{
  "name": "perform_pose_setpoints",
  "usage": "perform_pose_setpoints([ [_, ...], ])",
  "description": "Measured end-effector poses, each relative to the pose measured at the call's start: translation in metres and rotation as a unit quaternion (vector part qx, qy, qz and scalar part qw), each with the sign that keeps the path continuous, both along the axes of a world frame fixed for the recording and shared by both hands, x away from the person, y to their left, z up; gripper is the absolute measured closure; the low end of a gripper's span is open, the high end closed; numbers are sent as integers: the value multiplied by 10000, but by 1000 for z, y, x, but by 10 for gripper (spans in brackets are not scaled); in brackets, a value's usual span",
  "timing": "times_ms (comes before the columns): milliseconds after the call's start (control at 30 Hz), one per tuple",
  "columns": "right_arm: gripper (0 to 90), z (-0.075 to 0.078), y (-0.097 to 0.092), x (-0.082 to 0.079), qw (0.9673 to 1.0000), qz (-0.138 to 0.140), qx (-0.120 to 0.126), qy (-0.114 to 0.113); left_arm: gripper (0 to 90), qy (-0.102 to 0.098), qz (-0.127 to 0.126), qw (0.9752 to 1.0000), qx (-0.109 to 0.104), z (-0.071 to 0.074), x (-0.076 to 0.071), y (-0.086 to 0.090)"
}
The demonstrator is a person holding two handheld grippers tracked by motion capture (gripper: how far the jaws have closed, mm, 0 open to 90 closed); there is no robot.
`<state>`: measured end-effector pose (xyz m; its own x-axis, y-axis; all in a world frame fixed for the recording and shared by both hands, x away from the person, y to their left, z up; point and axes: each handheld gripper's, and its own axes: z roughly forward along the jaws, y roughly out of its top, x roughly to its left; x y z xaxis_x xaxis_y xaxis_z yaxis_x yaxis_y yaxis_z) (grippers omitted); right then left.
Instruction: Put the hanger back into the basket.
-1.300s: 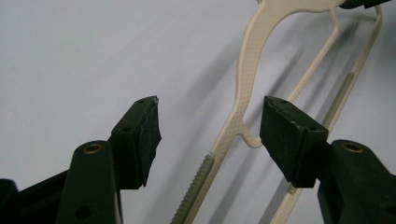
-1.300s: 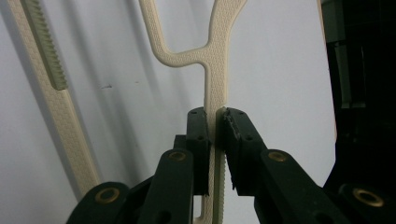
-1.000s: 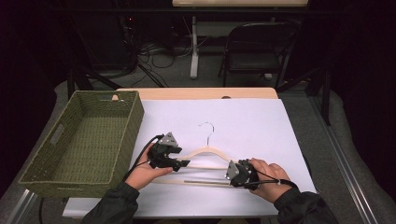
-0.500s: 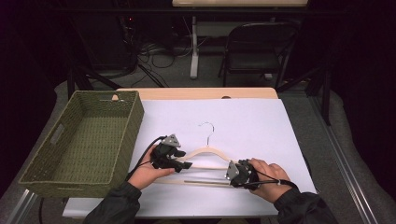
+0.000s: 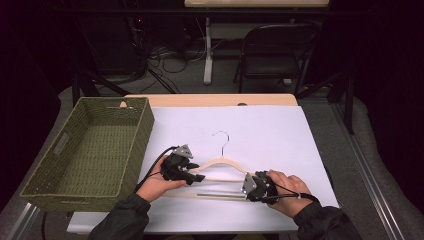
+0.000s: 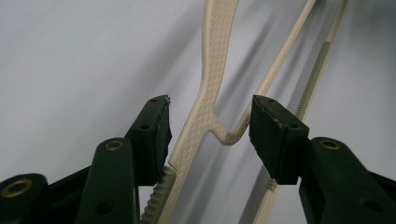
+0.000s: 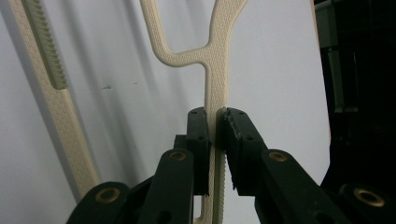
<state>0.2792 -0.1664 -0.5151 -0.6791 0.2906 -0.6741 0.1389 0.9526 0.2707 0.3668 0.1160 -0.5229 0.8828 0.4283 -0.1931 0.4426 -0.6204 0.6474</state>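
Now your right gripper point(image 7: 214, 122) pins the hanger point(image 5: 220, 163) lower centre, steadying it while your left gripper point(image 6: 210, 126) (jaws half-open, just closing) straddles its shoulder.

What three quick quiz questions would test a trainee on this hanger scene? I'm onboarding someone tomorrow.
1. True or false: the right gripper is shut on the hanger.
2. Is the left gripper pressing on the hanger? A) yes, clamped B) no, its jaws stand on either side of the hanger's end without pressing C) it holds the basket
3. What lies on the table to the left of the hanger?

Key
1. True: its pads pinch the hanger's arm.
2. B. The jaws have just been closing, with the hanger between them.
3. A woven basket, with nothing visible inside it.
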Motion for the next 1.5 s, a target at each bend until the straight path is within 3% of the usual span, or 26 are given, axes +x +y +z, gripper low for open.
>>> perform_pose_setpoints([
  [167,802,-1,0,-1,10000,39,0,-20,510,123,-105,9998,-72,0,2,3],
  [700,802,-2,0,-2,10000,40,-13,-76,490,184,-182,9996,-97,0,2,3],
  [1200,800,-3,0,-2,9999,61,16,-110,519,100,-233,9997,47,-1,1,3],
  [1500,799,-5,0,-3,9999,54,40,-110,558,95,-488,9987,144,1,-3,4],
])
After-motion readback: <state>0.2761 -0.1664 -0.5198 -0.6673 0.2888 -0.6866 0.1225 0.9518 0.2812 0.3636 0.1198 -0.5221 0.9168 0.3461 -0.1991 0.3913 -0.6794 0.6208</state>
